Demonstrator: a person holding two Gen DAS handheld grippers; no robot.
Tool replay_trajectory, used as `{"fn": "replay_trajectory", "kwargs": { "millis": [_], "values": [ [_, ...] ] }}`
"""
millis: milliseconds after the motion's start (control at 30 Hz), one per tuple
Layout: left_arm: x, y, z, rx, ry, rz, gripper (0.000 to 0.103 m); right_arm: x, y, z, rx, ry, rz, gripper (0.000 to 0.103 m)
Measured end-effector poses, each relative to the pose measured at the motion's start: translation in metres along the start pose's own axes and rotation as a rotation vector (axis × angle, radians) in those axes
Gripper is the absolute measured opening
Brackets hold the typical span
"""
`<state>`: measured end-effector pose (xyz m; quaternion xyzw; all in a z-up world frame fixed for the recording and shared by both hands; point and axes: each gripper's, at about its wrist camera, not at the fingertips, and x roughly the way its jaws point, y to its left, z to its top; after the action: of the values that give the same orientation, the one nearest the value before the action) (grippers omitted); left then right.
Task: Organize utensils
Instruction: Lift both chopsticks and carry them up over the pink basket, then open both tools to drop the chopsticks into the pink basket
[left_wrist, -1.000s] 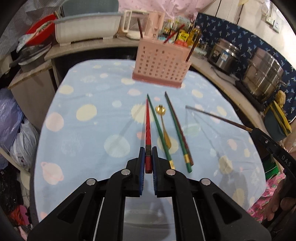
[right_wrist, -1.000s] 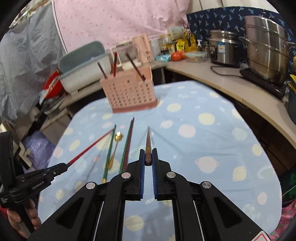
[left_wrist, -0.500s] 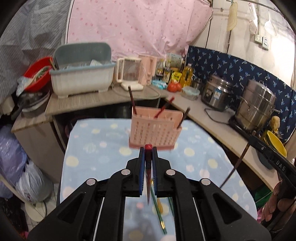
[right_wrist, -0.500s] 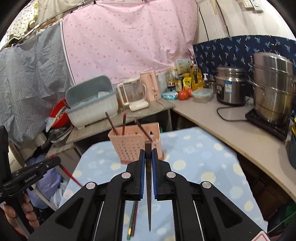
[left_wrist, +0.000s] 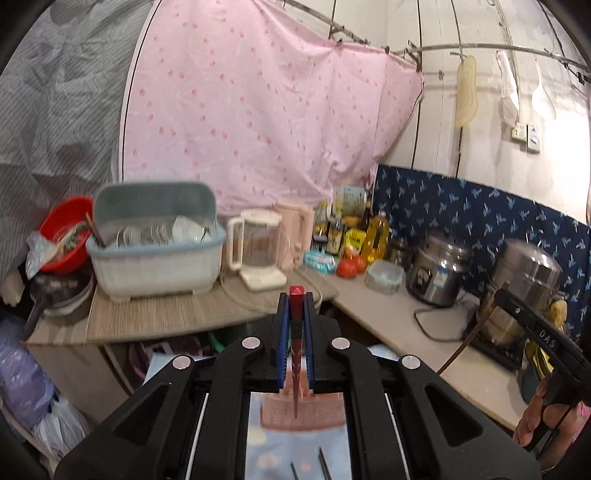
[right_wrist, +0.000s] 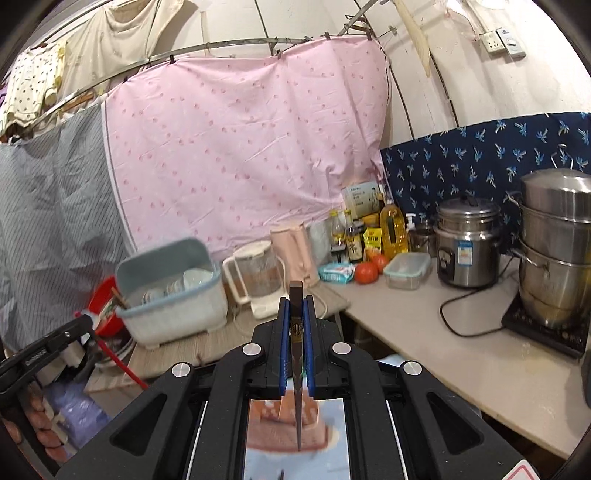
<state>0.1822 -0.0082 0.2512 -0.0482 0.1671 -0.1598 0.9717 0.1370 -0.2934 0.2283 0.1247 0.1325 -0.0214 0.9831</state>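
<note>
My left gripper is shut on a red chopstick that hangs tip down over the pink slotted utensil basket seen below between the fingers. My right gripper is shut on a dark brown chopstick, also tip down over the pink basket. The right gripper with its brown chopstick shows at the right in the left wrist view. The left gripper with the red chopstick shows at the left in the right wrist view. Tips of loose chopsticks lie on the blue cloth below.
A counter behind holds a grey-lidded dish rack, a blender jug, a pink kettle, bottles, tomatoes, a lidded box, a rice cooker and a steel steamer. A pink sheet hangs behind.
Both grippers have risen from the table and tilted up, carrying their chopsticks from lying flat to hanging tip down over the pink basket. The table has dropped almost out of view.
</note>
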Motion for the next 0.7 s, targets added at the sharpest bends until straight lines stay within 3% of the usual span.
{"fn": "replay_trajectory", "kwargs": {
  "millis": [233,533,700],
  "values": [
    [0.055,-0.002,0.027,0.008,-0.025,0.002,0.007,0.064,0.007,0.008,-0.01,0.034,-0.009,0.007],
    [0.113,0.019,-0.013,-0.028,0.088,0.028,0.007,0.124,0.017,-0.042,-0.015,0.168,0.008,0.007],
    [0.121,0.029,-0.032,-0.037,0.124,0.057,0.007,0.135,0.017,-0.062,-0.025,0.214,-0.001,0.008]
  ]
}}
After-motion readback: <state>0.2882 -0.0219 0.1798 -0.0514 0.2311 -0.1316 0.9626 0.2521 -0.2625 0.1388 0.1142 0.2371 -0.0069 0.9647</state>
